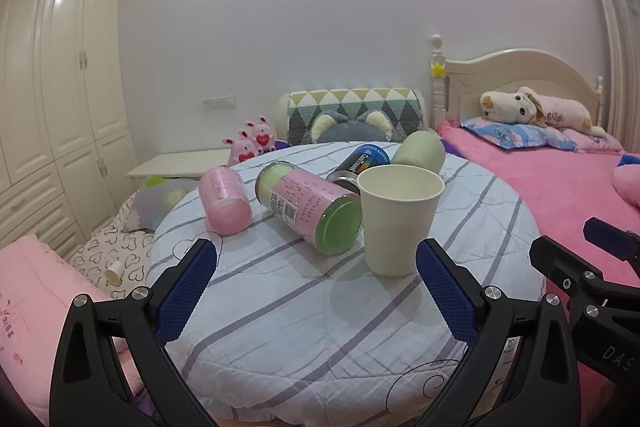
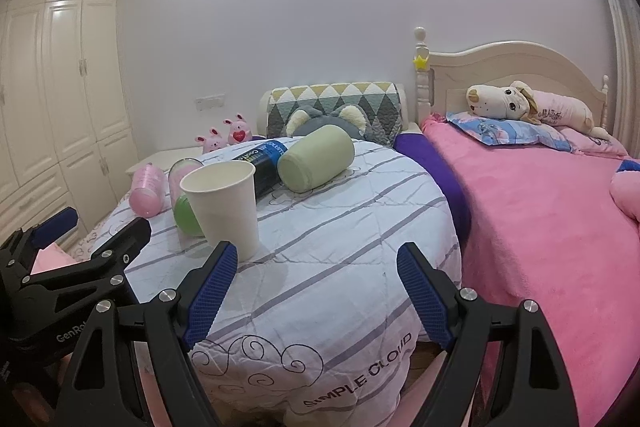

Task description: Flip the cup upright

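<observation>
A white paper cup [image 1: 398,217] stands upright, mouth up, on the round cloth-covered table [image 1: 304,327]. It also shows in the right wrist view [image 2: 224,205]. My left gripper [image 1: 316,259] is open and empty, a little short of the cup, which sits just ahead of its right finger. My right gripper [image 2: 318,259] is open and empty, with the cup just beyond its left fingertip. Each gripper shows at the edge of the other's view: the right one [image 1: 580,259] and the left one [image 2: 88,235].
Behind the cup lie a pink-and-green canister [image 1: 308,205], a pink canister [image 1: 224,199], a dark blue can [image 1: 360,161] and a pale green jar [image 1: 420,149]. A pink bed [image 2: 540,219] runs along the right. A wardrobe [image 1: 60,107] stands at the left.
</observation>
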Action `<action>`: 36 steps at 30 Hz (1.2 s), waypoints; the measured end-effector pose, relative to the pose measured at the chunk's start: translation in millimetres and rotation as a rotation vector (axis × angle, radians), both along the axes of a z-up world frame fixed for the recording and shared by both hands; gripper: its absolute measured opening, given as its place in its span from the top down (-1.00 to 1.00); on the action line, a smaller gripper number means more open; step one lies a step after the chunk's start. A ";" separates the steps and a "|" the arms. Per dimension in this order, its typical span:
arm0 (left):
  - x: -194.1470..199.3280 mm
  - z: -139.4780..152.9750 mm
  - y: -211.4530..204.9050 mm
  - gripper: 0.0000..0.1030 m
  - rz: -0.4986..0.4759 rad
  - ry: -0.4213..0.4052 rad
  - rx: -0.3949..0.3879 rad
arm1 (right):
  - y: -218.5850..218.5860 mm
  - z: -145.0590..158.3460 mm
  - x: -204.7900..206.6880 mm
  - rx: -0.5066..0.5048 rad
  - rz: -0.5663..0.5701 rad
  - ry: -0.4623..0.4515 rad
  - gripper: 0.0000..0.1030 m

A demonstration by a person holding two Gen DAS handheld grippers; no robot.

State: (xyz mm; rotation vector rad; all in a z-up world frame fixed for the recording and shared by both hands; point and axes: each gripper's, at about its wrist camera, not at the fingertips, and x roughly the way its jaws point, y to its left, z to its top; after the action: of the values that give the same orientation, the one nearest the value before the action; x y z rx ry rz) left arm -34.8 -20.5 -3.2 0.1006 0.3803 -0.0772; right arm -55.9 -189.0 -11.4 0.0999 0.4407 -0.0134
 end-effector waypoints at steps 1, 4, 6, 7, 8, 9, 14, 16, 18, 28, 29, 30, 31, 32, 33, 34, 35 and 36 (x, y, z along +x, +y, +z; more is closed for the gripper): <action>-0.1 0.0 0.1 -0.96 0.001 -0.002 -0.002 | -0.4 0.1 -0.2 0.002 0.000 -0.002 -0.63; -0.2 -0.6 0.9 -0.96 0.000 -0.002 -0.003 | -0.5 -0.2 -0.7 -0.004 0.000 0.001 -0.63; -0.3 -0.5 0.8 -0.96 0.001 -0.004 -0.003 | -0.3 -0.3 -0.8 -0.006 -0.001 0.002 -0.63; -0.2 -0.5 0.8 -0.96 0.001 -0.004 -0.003 | -0.2 -0.5 -0.4 -0.006 0.001 0.003 -0.63; 0.0 -0.5 1.1 -0.96 0.002 -0.005 -0.002 | 0.1 -0.5 -0.1 -0.007 0.002 0.006 -0.63; -0.1 -0.1 1.2 -0.96 0.002 -0.005 -0.001 | 0.5 -0.6 0.1 -0.010 0.002 0.007 -0.63; -0.7 1.2 2.7 -0.96 -0.001 -0.008 -0.009 | 2.0 -1.1 0.8 -0.015 0.002 0.011 -0.63; -0.7 1.2 2.8 -0.96 0.000 -0.010 -0.007 | 1.7 -0.9 1.1 -0.013 0.004 0.010 -0.63; -1.5 2.0 3.4 -0.96 0.001 -0.010 -0.005 | 2.0 -0.6 1.3 -0.014 0.001 0.012 -0.63; -3.3 3.0 3.4 -0.97 -0.002 -0.015 0.000 | 2.3 -1.1 -1.2 -0.022 -0.001 0.013 -0.63; -3.6 3.3 3.3 -0.97 -0.003 -0.016 0.001 | 2.5 -1.2 -1.2 -0.023 -0.002 0.013 -0.63; -3.6 3.5 3.2 -0.97 -0.004 -0.017 0.001 | 2.3 -1.2 -1.8 -0.025 -0.003 0.012 -0.63; -3.6 3.4 3.2 -0.97 -0.004 -0.016 0.000 | 2.7 -1.3 -1.0 -0.025 -0.003 0.013 -0.63; -3.7 3.3 3.1 -0.97 -0.005 -0.016 0.000 | 2.6 -1.1 -1.3 -0.026 -0.003 0.013 -0.63; -4.1 3.6 3.3 -0.97 -0.009 -0.017 -0.001 | 2.3 -1.1 -1.6 -0.027 -0.004 0.013 -0.63; -3.8 3.4 3.3 -0.97 -0.010 -0.018 -0.003 | 2.3 -1.0 -1.5 -0.026 -0.001 0.013 -0.63; -3.0 3.4 3.4 -0.97 -0.007 -0.015 -0.003 | 2.6 -1.1 -1.3 -0.027 -0.001 0.015 -0.63; -3.6 3.3 3.1 -0.97 -0.006 -0.014 -0.003 | 2.5 -1.2 -1.4 -0.029 -0.002 0.019 -0.63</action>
State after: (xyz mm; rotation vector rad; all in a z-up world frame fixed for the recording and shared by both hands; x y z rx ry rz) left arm -38.4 -17.4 0.1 0.0997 0.3658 -0.0831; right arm -57.3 -186.6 -12.6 0.0715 0.4590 -0.0224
